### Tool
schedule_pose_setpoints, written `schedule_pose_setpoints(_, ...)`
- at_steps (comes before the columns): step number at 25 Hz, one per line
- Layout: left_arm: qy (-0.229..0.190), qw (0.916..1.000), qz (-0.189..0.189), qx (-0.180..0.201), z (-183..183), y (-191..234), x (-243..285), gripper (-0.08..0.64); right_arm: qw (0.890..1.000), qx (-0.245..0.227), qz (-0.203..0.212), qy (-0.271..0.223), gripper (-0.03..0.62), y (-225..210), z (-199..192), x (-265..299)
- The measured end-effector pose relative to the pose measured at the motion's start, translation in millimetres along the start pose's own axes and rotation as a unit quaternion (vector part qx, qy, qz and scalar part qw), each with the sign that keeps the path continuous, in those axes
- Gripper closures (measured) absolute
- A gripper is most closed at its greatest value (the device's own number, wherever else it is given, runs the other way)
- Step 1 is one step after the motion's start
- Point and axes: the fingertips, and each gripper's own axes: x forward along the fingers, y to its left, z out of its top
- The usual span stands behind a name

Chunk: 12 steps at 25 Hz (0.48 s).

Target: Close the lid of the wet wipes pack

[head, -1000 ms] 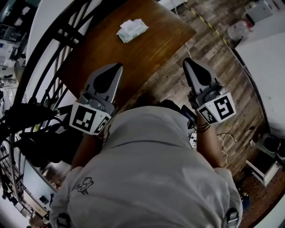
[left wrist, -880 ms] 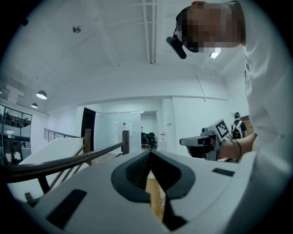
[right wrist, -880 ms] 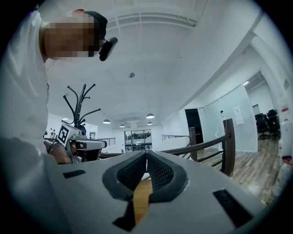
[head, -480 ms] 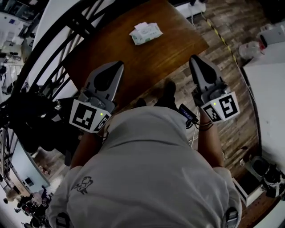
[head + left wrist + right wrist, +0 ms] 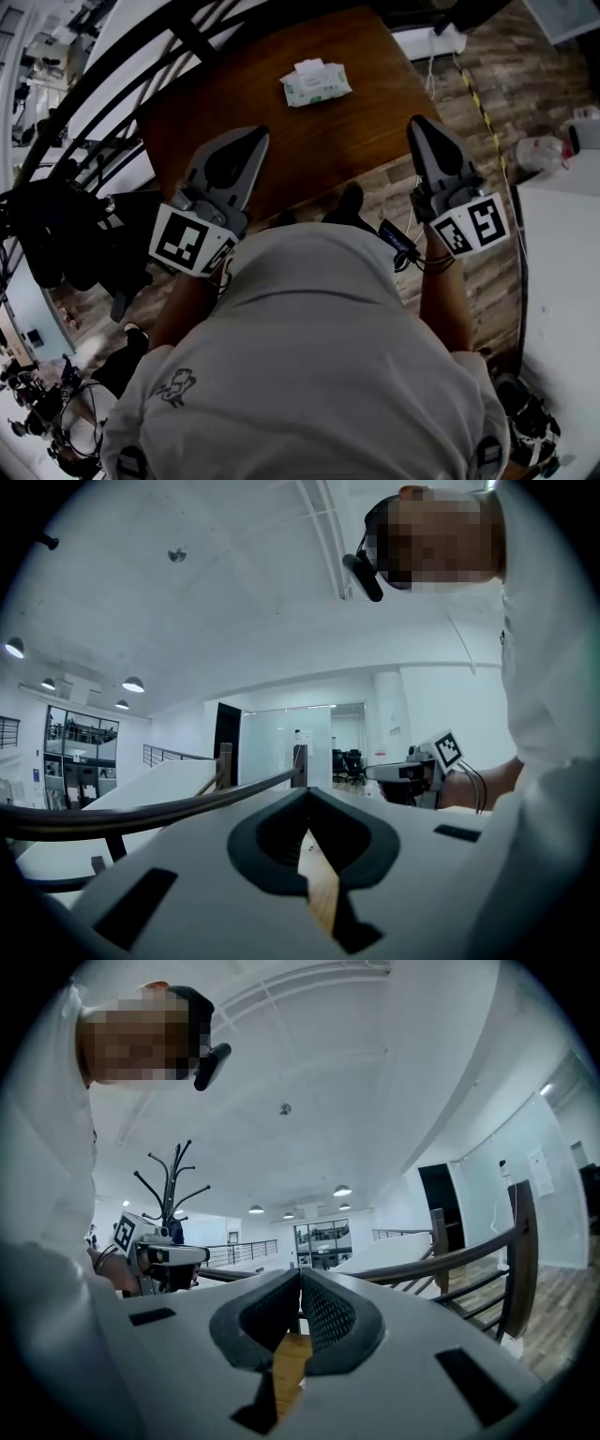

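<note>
The wet wipes pack [image 5: 316, 82], white and green, lies on the far part of the brown wooden table [image 5: 244, 103]; whether its lid is up I cannot tell from here. My left gripper [image 5: 251, 138] hangs over the table's near left part, jaws together and empty. My right gripper [image 5: 418, 125] hovers off the table's right edge over the floor, also shut with nothing in it. Both are well short of the pack. In the left gripper view the left gripper [image 5: 305, 797] points level, as the right gripper [image 5: 299, 1277] does in the right gripper view. Neither of those views shows the pack.
A black curved stair railing [image 5: 122, 84] runs along the table's left side. A dark coat stand with clothing [image 5: 56, 234] is at the left. A white box [image 5: 427, 39] and a plastic jug [image 5: 539, 150] sit on the plank floor; a white surface [image 5: 562, 253] lies right.
The head view has swung: the table and the wipes pack now sit further right and lower in the picture. Both grippers stay shut and keep their places in front of the body.
</note>
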Motion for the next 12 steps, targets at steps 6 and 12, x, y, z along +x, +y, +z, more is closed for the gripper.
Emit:
schedule_pose_setpoints(6, -0.001, 0.9988, 0.048, 0.006, 9, -5, 49, 0.547, 0.999, -0.012, 0.053, 0.005, 0.558, -55, 15, 3)
schedule_pose_setpoints(12, 0.014, 0.9946, 0.103, -0.004, -3, -24, 96, 0.546, 0.995, -0.008, 0.097, 0.016, 0.558, -116, 11, -11)
